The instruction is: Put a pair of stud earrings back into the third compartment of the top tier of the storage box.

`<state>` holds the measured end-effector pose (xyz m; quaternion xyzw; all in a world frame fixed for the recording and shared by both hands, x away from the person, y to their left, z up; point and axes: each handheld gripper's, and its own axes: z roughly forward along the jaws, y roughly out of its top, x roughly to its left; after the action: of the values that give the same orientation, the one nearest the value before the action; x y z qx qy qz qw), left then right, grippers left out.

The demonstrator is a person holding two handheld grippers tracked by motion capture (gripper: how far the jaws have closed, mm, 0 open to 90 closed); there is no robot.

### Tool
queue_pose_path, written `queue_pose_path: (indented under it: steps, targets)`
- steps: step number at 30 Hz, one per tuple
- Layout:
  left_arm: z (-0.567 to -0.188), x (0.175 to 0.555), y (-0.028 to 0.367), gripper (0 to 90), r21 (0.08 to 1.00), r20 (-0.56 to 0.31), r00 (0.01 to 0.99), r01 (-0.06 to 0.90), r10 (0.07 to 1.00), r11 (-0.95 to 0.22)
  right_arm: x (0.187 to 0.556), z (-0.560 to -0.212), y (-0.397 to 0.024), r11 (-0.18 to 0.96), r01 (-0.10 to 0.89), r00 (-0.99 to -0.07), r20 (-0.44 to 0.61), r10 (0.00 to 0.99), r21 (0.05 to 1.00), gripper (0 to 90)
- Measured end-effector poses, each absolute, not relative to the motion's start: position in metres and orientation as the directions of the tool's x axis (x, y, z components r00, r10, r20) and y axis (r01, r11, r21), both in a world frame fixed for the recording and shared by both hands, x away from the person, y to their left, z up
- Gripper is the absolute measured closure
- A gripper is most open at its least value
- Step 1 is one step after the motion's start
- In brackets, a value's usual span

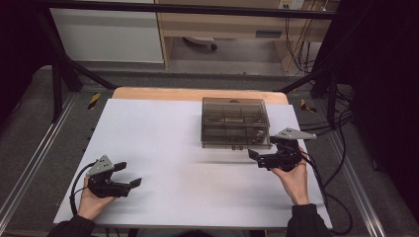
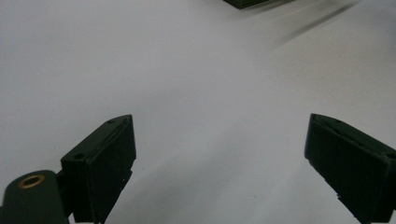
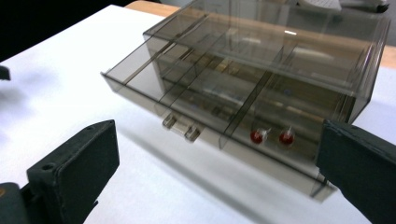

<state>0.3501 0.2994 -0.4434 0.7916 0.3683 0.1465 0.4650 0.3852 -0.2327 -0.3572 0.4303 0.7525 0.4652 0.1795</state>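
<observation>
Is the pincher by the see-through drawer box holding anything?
No, the right gripper has its jaws wide apart, and the smoky plastic drawer box sits beyond them, untouched.

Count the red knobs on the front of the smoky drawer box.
2: left red knob and right red knob, side by side low on the drawer box front, right of the clear handle. Others may be hidden.

Smoky, see-through plastic on the drawer box [image 3: 261, 79], glossy, catching highlights along its edges. Its drawer [image 3: 187, 100] has the same tinted clear plastic, smooth-walled. The table [image 1: 163, 148] wears a matt white sheet, smooth, with bare light wood at the far edge. Right gripper [image 3: 219, 172] pads [image 3: 79, 163] look matt black, slightly grainy; the left gripper [image 2: 219, 163] shows a brass-coloured metal insert.
</observation>
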Motion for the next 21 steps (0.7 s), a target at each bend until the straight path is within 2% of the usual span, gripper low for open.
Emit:
queue_pose_path:
  steps: [5,16,21]
  targets:
    - [-0.443,0.35,0.299,9.1,0.844,-0.11,0.686,0.446,0.719,-0.296,0.375,-0.369,-0.241,0.187,0.484,-0.568,0.145,0.81,0.855,0.0]
    - [-0.444,0.35,0.299,9.1,0.841,-0.107,0.687,0.448,0.719,-0.302,0.362,-0.406,-0.257,0.244,0.484,-0.617,0.13,0.776,0.84,0.0]
    - [-0.444,0.35,0.298,9.1,0.84,-0.107,0.687,0.45,0.719,-0.304,0.358,-0.422,-0.271,0.233,0.5,-0.623,0.16,0.766,0.834,0.0]
